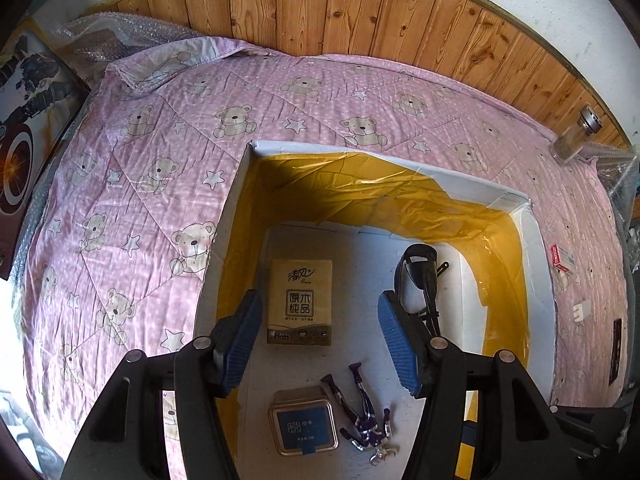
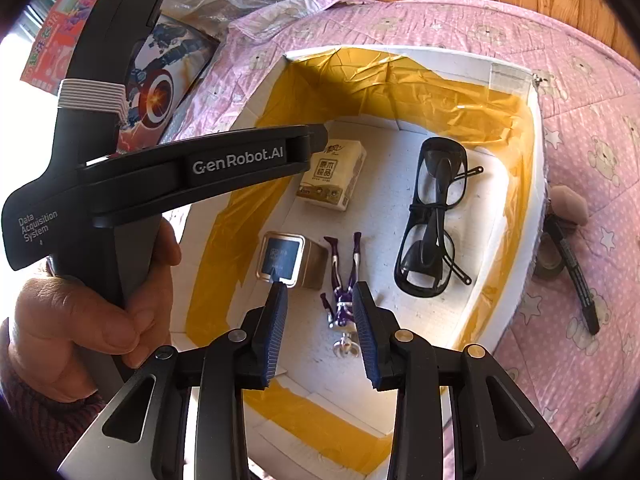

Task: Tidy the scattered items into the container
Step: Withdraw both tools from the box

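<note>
Since the tissue pack [image 2: 332,178], square tin [image 2: 286,259], purple figurine [image 2: 343,280] and black glasses [image 2: 434,220] already lay in the white yellow-taped foam box [image 2: 534,152] mid-frame, both the left gripper [image 1: 320,340] and right gripper [image 2: 320,332] hung spread and empty above, perhaps before fetching the black pen [image 2: 576,276] at right.

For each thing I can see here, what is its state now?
Left gripper: open, empty, above the box.
Right gripper: open, empty, above the figure.
Foam box: open, no lid.
Tissue pack: in box, flat.
Tin: in box, closed.
Purple figure: in box, lying down.
Glasses: in box, folded.
Black pen: outside, on the quilt.
Glass jar: outside, capped.
</note>
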A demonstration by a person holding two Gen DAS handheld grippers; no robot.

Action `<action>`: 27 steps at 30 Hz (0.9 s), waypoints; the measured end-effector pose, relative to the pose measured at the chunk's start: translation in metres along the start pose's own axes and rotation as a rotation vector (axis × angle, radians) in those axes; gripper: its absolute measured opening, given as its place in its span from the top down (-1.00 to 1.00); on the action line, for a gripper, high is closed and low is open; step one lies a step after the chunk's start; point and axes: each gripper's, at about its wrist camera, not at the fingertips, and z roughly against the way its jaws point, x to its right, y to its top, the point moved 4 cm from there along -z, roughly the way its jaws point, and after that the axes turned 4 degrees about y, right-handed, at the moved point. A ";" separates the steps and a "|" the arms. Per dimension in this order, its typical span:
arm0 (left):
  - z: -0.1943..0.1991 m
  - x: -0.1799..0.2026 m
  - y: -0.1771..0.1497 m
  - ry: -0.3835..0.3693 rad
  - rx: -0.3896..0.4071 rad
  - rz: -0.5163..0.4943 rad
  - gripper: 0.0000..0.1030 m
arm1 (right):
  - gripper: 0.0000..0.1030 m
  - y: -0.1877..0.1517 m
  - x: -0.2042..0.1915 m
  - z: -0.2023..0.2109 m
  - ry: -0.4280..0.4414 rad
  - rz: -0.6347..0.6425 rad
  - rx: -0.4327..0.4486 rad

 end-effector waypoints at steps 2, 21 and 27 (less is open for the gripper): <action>0.006 0.001 -0.004 -0.003 0.001 -0.003 -0.18 | 0.29 -0.004 -0.001 0.004 -0.012 0.008 0.007; 0.060 0.029 -0.041 -0.033 0.031 -0.057 -0.18 | 0.24 -0.051 -0.013 0.038 -0.073 0.086 0.062; 0.075 0.035 -0.058 -0.039 0.037 -0.071 -0.18 | 0.24 -0.065 -0.021 0.053 -0.083 0.120 0.095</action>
